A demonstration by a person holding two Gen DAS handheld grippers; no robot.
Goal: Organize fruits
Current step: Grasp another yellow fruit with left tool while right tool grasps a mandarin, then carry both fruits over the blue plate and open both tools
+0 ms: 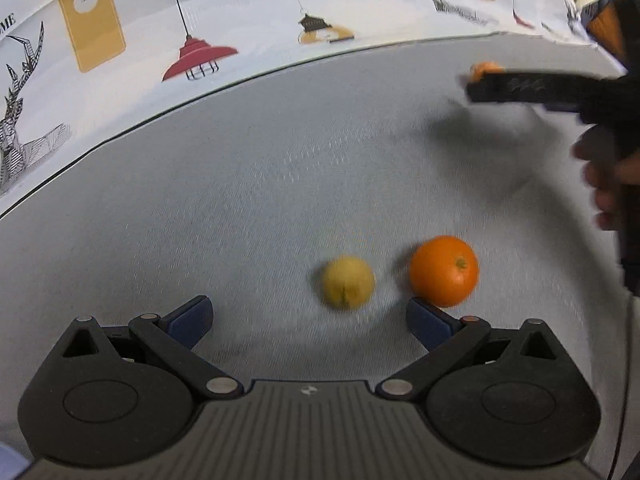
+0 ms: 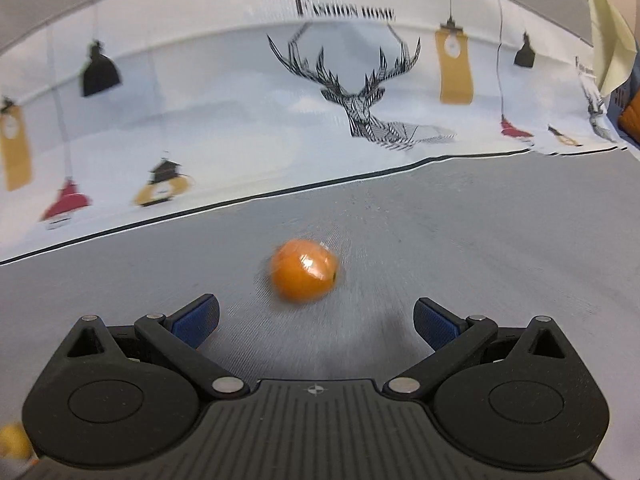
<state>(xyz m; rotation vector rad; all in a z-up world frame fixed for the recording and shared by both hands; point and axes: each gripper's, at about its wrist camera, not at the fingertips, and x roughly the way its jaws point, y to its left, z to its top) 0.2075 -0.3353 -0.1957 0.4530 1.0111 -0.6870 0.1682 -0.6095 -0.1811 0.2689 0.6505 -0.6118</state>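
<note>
In the left wrist view a yellow lemon [image 1: 348, 286] and an orange [image 1: 444, 270] lie side by side on the grey cloth. My left gripper [image 1: 308, 320] is open just short of them, the lemon ahead between its blue pads and the orange by the right pad. My right gripper [image 2: 316, 320] is open and empty, with a small orange fruit [image 2: 304, 276] on the cloth just ahead of its pads. That gripper also shows in the left wrist view [image 1: 520, 88], at the far right above the cloth, with the small fruit [image 1: 484, 69] behind its tip.
A white cloth printed with lamps and deer [image 1: 200, 20] lies behind the grey cloth [image 1: 240, 200], and it also shows in the right wrist view [image 2: 360, 112]. A yellow object [image 2: 14, 440] shows at the bottom left of the right wrist view.
</note>
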